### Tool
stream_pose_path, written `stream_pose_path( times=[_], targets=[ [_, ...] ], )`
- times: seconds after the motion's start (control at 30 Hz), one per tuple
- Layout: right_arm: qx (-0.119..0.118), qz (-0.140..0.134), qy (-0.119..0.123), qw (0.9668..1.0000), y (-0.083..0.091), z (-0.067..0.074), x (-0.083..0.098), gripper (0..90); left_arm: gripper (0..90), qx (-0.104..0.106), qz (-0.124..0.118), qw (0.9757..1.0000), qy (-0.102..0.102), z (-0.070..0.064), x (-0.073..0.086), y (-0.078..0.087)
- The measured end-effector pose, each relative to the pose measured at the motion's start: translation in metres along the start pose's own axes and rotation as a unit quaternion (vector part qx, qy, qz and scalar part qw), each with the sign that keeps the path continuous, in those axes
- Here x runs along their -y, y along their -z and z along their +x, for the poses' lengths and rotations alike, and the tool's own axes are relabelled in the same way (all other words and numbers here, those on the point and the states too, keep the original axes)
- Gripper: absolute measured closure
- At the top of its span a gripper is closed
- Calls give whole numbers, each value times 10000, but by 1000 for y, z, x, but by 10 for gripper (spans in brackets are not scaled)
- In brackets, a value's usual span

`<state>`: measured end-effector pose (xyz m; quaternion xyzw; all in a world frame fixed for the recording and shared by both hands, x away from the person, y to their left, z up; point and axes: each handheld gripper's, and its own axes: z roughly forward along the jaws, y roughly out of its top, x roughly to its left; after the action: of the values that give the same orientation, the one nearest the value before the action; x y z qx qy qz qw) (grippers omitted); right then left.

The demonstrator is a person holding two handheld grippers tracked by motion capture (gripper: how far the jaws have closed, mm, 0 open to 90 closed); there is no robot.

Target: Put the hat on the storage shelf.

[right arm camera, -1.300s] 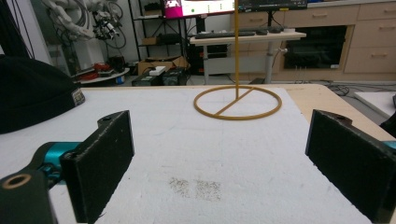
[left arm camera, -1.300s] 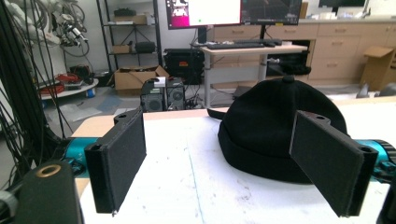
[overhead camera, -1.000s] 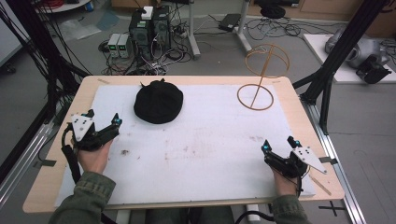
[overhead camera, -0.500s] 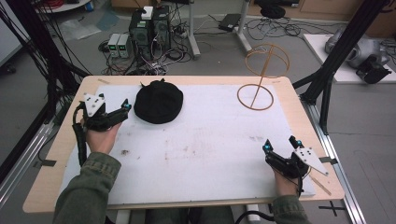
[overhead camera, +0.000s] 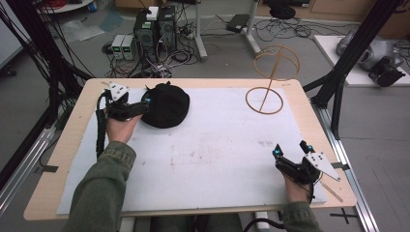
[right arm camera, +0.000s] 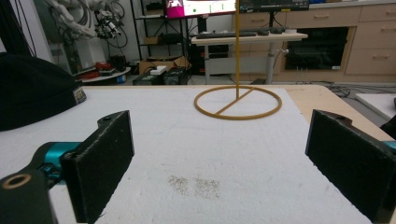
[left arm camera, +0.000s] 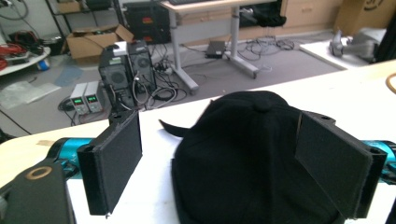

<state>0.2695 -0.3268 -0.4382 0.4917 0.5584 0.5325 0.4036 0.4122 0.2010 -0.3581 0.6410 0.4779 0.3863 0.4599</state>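
You have one black cap [overhead camera: 165, 104] to deal with, lying crown-up near the table's [overhead camera: 309, 104] far left corner. It looks soft and light, a fabric thing that will fold and sag wherever you pinch it, so expect it to droop rather than hold its dome. The crown, with its small top button [left arm camera: 262, 103], offers loose cloth that should bunch readily between the pads; the lower rim is likely firmer and would let you lift it with less collapse. It should not slip much against the dark padded faces.

Your left tongs [overhead camera: 143, 106] are spread wide at the cap's left side, one jaw beside it and the other in front of it in the left gripper view, clamped on nothing yet. Your right tongs [overhead camera: 291, 150] are also spread apart, empty, near the table's near right corner.

There is one wire stand [overhead camera: 270, 79], a gold ring base with an upright hoop, toward the far right corner, well apart from the cap.
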Motion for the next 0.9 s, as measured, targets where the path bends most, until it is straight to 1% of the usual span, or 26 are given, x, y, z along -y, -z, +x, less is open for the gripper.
stream_pose_path(
  times=[0.03,0.07,0.13,0.17,0.27,0.37,0.43,0.47,0.53,0.63,0.77,0.8,0.9],
  targets=[
    [-10,-2,-7,10000,0,0,0,70,157,18,30,10000,-10,-3,0,-4],
    [-10,-2,-7,10000,0,0,0,70,157,61,114,9999,-46,-6,0,-8],
    [-42,18,-20,10000,-1,1,0,70,158,46,306,9995,-97,-10,1,-15],
    [-45,20,15,10000,-1,1,0,70,158,-24,439,9990,-112,-12,2,-18],
    [-57,51,33,10000,-2,1,1,70,158,32,763,9971,-68,-15,4,-30],
    [-72,45,60,9999,-3,1,1,70,167,59,829,9965,-59,-17,4,-37],
    [-77,47,76,9999,-3,1,1,70,168,43,863,9963,-3,-18,4,-41],
    [-85,72,38,9999,-3,2,1,70,198,79,888,9960,26,-19,4,-43],
    [-86,75,71,9999,-4,1,1,70,214,160,969,9951,73,-20,6,-47],
    [-130,140,63,9998,-6,2,2,70,214,144,1121,9935,96,-21,10,-52],
    [-192,102,101,9997,-8,5,0,71,214,108,1319,9912,1,-22,16,-60],
    [-190,112,87,9997,-8,5,0,71,215,101,1342,9909,7,-22,18,-62],
    [-146,96,83,9998,-8,5,0,71,226,125,1442,9895,-68,-24,23,-66]
  ],
)
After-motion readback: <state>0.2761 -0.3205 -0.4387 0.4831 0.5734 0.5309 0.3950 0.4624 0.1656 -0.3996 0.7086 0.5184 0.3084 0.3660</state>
